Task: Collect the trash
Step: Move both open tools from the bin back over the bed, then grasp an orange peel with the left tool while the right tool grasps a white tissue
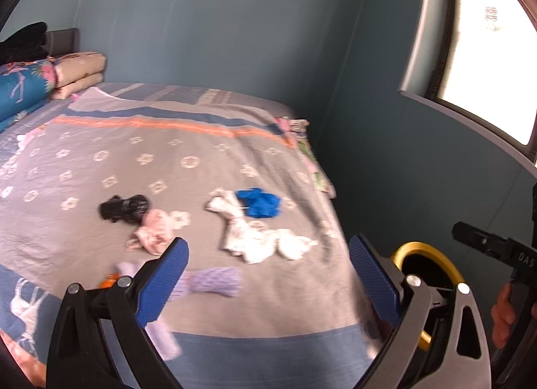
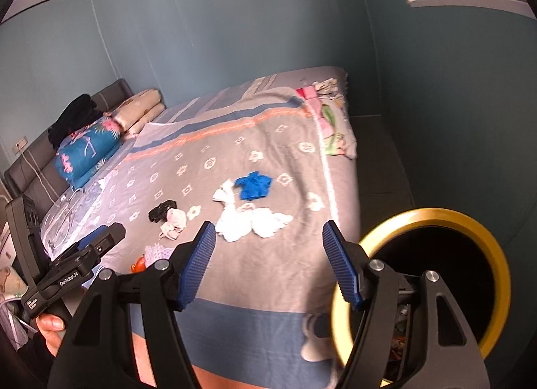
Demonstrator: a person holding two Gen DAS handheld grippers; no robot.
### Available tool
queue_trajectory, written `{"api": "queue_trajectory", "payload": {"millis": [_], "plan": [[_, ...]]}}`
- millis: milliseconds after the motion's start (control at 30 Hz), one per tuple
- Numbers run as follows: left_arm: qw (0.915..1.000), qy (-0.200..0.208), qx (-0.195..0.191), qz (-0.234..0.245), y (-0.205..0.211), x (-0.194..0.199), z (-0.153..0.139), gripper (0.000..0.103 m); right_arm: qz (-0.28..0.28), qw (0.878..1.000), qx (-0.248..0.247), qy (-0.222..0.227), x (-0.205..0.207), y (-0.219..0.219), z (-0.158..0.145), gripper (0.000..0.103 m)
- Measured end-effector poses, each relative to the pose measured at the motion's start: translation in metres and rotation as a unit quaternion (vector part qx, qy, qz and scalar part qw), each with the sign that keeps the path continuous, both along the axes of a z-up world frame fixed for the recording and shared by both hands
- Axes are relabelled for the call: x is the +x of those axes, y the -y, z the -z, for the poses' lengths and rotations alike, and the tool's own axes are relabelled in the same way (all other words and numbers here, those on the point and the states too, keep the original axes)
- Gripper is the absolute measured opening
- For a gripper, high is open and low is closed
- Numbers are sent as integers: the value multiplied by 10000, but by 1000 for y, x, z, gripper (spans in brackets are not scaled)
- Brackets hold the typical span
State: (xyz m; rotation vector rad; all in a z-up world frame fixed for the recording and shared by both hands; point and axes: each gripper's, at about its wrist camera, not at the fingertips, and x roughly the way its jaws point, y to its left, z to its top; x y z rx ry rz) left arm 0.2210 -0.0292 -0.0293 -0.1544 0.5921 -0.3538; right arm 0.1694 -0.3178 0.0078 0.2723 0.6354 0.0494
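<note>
Several pieces of trash lie on the grey patterned bedspread (image 1: 100,167): a blue crumpled piece (image 1: 258,203) (image 2: 253,185), white crumpled tissues (image 1: 261,241) (image 2: 251,221), a black item (image 1: 122,209) (image 2: 162,210), a pink-white wad (image 1: 156,233) (image 2: 174,221), a lilac piece (image 1: 214,281) and a small orange item (image 1: 110,280) (image 2: 138,265). A yellow-rimmed black bin (image 1: 426,271) (image 2: 436,275) stands at the bed's near right corner. My left gripper (image 1: 266,278) is open and empty above the near bed edge. My right gripper (image 2: 270,255) is open and empty, left of the bin.
Folded quilts and pillows (image 1: 40,84) (image 2: 100,141) are stacked at the headboard on the left. A blue-grey wall (image 1: 218,26) runs behind the bed, with a window (image 1: 486,53) at the right. Dark floor (image 2: 379,154) lies right of the bed.
</note>
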Motion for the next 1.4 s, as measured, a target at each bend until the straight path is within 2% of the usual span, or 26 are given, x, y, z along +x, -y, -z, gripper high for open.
{"api": "queue_trajectory", "payload": {"millis": [333,567,800,900,1167,1400], "plan": [[9975,-181,350,-584,-79,16,26,93,-393,9985,-167,-339,61,-61,24,63],[9936,-408,665,-818,-116,29,53,93,-598,9953,-401,-653,110,-103,53,63],[9914,-721,610,-901,-135,47,81,93,-746,9887,-825,-1003,157,-131,93,63],[9906,-927,498,-874,-141,56,94,93,-650,9868,-925,-1157,175,-128,111,63],[9856,-1382,620,-751,-147,75,126,93,-100,9829,-908,-1596,217,-94,155,63],[9800,-1659,902,-633,-142,83,145,93,35,9790,-861,-1846,243,-77,187,63]]}}
